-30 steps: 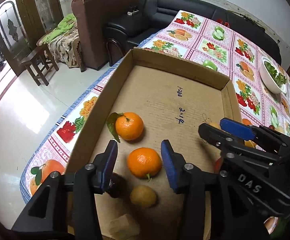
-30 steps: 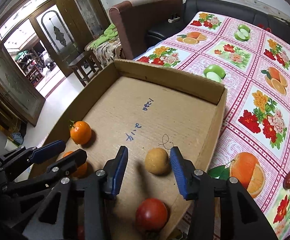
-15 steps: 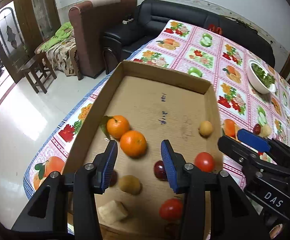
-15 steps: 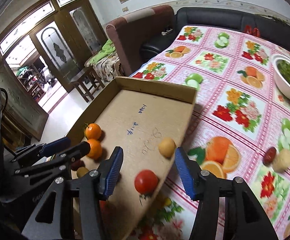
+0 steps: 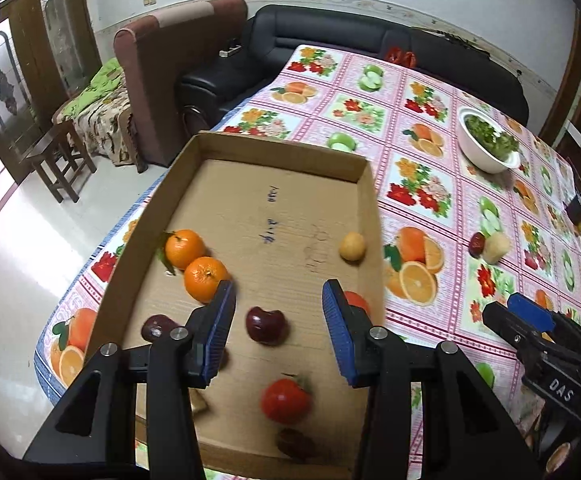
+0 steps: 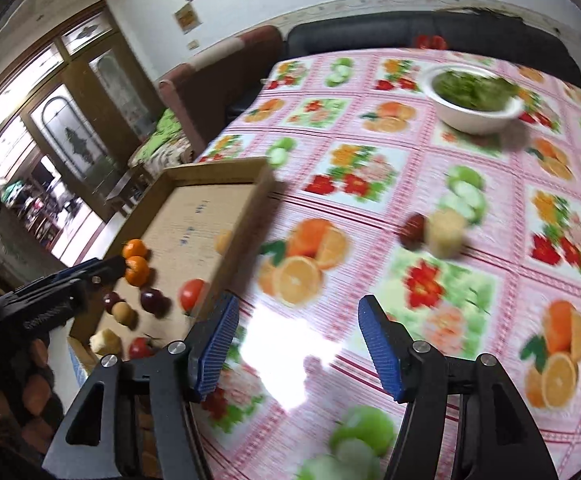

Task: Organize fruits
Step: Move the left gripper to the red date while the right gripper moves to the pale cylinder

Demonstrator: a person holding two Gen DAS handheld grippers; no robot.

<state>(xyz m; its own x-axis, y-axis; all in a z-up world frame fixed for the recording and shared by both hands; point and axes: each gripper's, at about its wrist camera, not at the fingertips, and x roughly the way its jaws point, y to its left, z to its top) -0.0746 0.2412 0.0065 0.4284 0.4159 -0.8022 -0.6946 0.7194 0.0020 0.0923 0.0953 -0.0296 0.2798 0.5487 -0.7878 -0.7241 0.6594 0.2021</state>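
Observation:
A shallow cardboard box [image 5: 282, 154] lies on the fruit-print tablecloth and holds two oranges [image 5: 204, 284], a yellow fruit [image 5: 352, 246], dark red fruits [image 5: 266, 326] and tomatoes [image 5: 284, 400]. My left gripper [image 5: 278, 336] is open and empty above the dark red fruit. My right gripper [image 6: 296, 350] is open and empty over the bare cloth right of the box [image 6: 250, 208]. A dark red fruit [image 6: 412, 230] and a pale yellow piece [image 6: 446, 230] lie loose on the cloth, far ahead of it; they also show in the left wrist view [image 5: 494, 246].
A white bowl of greens [image 5: 486, 146] stands at the far right of the table [image 5: 430, 184]; it shows in the right wrist view too [image 6: 472, 98]. A black sofa [image 5: 330, 36] and a brown armchair [image 5: 158, 68] stand behind the table. A green fruit [image 6: 364, 434] lies near the right gripper.
Both grippers have pulled back and up from the box. The right gripper has swung right, off the yellow fruit and out over the tablecloth. The left one now frames the dark red fruit.

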